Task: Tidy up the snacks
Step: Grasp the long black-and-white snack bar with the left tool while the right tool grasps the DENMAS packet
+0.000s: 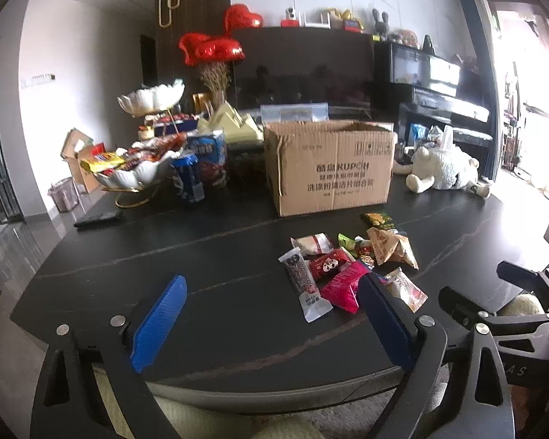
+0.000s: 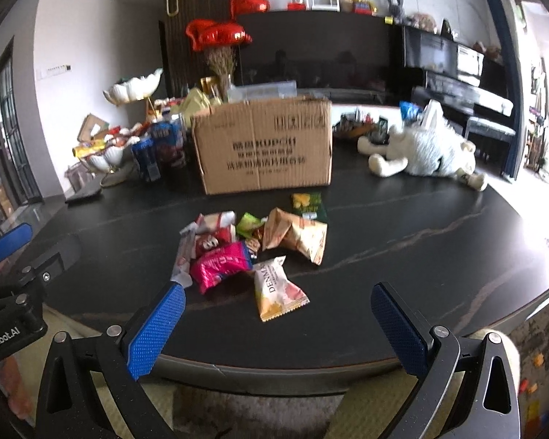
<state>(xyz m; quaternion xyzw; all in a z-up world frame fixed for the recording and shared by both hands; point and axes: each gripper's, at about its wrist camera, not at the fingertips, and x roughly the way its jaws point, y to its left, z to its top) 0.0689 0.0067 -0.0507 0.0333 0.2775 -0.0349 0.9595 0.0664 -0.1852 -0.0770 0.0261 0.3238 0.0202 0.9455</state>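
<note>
A loose pile of snack packets (image 1: 347,267) (image 2: 252,245) lies on the black table (image 1: 201,248), in front of an open cardboard box (image 1: 329,168) (image 2: 263,146). It includes a pink packet (image 2: 219,265), a cream packet (image 2: 276,291), a tan triangular bag (image 2: 296,236), a green packet (image 2: 307,203) and a long white-and-brown bar (image 1: 303,285). My left gripper (image 1: 272,283) is open over the table's front, left of the pile, its right pad by the pink packet (image 1: 342,287). My right gripper (image 2: 277,289) is open just short of the cream packet, touching nothing.
A white plush toy (image 1: 443,172) (image 2: 428,146) lies at the right of the box. At the left stand blue cans (image 1: 188,177), a white leaf-shaped bowl (image 1: 142,177) full of snacks and a flat dark object (image 1: 97,217). The table's curved front edge (image 2: 274,369) runs just below the grippers.
</note>
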